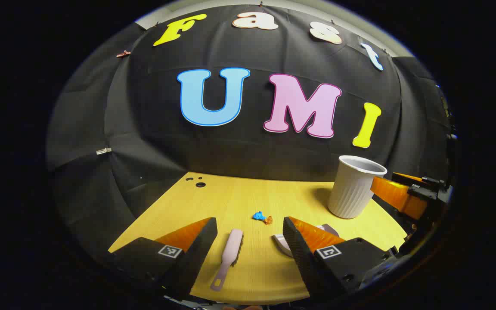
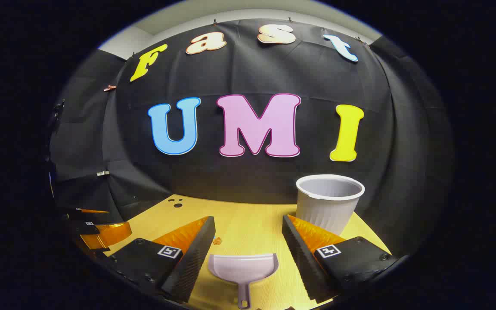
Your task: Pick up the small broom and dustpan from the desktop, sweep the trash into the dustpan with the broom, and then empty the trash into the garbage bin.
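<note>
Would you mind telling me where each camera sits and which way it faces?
Left gripper view: rides the left gripper, low over the desktop, facing the small broom and trash; its open fingers show.
Right gripper view: rides the right gripper, facing the dustpan; its open fingers show.
Shared: garbage bin, dustpan, desktop, and each other's gripper at the edge.

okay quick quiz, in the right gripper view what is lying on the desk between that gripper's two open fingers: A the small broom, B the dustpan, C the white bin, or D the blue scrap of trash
B: the dustpan lies flat on the desktop between the open fingers of the right hand-held gripper, handle toward the camera, while the white bin stands farther back.
</note>
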A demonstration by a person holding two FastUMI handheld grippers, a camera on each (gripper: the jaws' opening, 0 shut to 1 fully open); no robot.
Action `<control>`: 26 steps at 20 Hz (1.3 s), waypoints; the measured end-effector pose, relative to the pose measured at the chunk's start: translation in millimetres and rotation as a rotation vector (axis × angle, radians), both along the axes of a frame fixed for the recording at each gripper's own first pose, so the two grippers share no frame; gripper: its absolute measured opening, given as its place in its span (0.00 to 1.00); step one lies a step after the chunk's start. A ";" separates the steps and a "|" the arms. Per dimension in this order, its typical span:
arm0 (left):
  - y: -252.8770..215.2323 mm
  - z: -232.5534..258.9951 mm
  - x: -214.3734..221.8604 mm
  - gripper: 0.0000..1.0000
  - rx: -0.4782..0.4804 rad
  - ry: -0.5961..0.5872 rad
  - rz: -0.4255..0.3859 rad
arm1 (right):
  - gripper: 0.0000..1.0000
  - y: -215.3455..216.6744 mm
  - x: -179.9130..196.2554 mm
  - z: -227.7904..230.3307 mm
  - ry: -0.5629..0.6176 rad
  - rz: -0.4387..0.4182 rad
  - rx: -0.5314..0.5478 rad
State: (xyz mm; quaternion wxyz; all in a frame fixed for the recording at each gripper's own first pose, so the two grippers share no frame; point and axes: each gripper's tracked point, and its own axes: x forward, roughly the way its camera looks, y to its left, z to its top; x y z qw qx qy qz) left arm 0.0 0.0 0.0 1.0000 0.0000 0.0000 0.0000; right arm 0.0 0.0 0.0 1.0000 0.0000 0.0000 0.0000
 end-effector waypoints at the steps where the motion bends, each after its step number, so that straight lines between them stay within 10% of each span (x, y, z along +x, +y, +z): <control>1: -1.8 -1.5 -0.2 0.97 -0.012 0.002 -0.008 | 0.98 -1.8 -0.2 -1.2 0.005 -0.004 0.001; 26: 37.3 -70.5 20.4 0.98 -0.068 0.227 0.000 | 0.98 0.7 -1.7 -47.1 0.140 0.031 -0.016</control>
